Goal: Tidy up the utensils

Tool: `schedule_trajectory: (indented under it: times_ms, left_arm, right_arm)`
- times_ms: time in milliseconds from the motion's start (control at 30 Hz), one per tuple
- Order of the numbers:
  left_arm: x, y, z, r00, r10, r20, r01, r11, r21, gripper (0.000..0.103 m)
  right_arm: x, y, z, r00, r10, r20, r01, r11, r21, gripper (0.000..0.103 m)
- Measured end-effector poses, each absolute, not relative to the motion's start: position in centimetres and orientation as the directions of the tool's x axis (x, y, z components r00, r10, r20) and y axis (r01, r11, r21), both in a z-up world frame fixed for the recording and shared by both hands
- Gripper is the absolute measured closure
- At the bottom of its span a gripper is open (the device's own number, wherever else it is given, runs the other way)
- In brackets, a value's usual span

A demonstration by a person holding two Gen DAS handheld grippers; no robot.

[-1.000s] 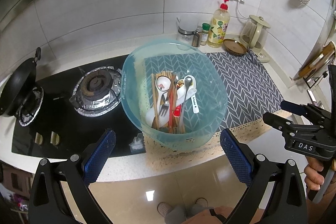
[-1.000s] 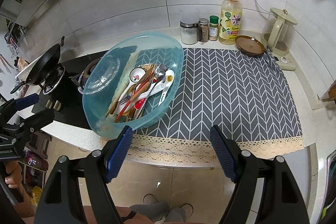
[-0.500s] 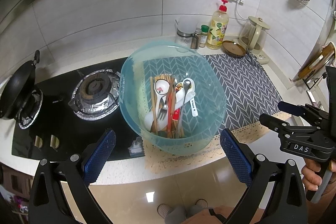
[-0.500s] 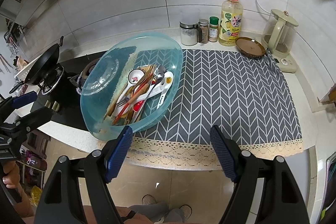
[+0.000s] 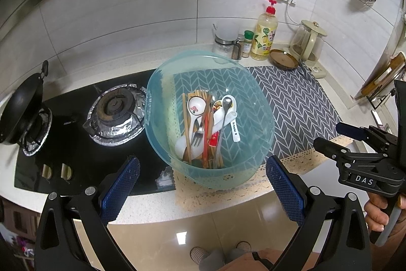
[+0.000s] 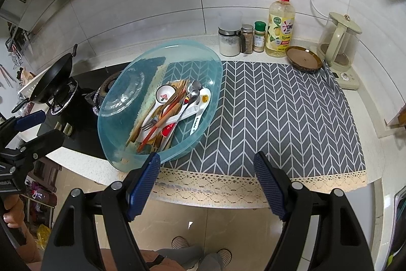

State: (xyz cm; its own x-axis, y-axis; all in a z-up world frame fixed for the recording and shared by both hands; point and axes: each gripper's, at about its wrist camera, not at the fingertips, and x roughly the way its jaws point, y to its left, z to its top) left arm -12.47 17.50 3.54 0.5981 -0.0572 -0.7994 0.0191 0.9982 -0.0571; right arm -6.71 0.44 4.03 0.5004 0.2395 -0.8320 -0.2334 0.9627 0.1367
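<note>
On the grey chevron counter mat [image 6: 279, 113], the translucent blue plastic basin [image 5: 256, 98] at ten o'clock holds heaped utensils [image 6: 172, 111]; both grippers [image 5: 203, 184] [image 6: 206, 182] hang spread, empty. Take the top steel spoon [image 5: 224, 113] first.

Black wok [image 5: 21, 107] on gas stove [image 5: 111, 116], soap bottle [image 6: 280, 28] — kettle [image 6: 338, 43] beside it, chevron mat [image 6: 279, 113]

A home kitchen: gas stove [image 5: 114, 116], tiled wall, kettle [image 6: 338, 42], dish soap [image 6: 280, 27].
</note>
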Motion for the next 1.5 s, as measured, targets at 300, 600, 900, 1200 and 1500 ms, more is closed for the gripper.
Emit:
schedule_trajectory:
  times_ms: [300,600,900,1200,1500]
  left_arm:
    - [-12.31,17.68,3.48,0.596,-0.056,-0.801,0.018,0.998,-0.057,0.004]
    - [-12.16,17.86,3.37,0.595,-0.055,-0.802,0.016,0.998,-0.056,0.004]
    - [-12.09,17.92,3.40,0.593,-0.056,-0.803,0.017,0.998,-0.057,0.004]
    - [-12.04,18.04,3.02,0.592,-0.054,-0.805,0.013,0.998,-0.057,0.004]
    - [-11.99,18.13,3.05,0.592,-0.054,-0.804,0.013,0.998,-0.058,0.004]
  right_arm:
    - [-6.62,0.45,4.14,0.503,0.234,-0.832,-0.232,0.964,0.131,0.029]
    - [-6.60,0.41,4.13,0.503,0.236,-0.831,-0.235,0.963,0.131,0.029]
    - [-6.49,0.38,4.07,0.502,0.237,-0.832,-0.235,0.963,0.133,0.029]
    - [-6.50,0.37,3.98,0.502,0.236,-0.832,-0.234,0.963,0.132,0.029]
    - [-6.53,0.42,3.99,0.504,0.237,-0.831,-0.235,0.963,0.132,0.029]
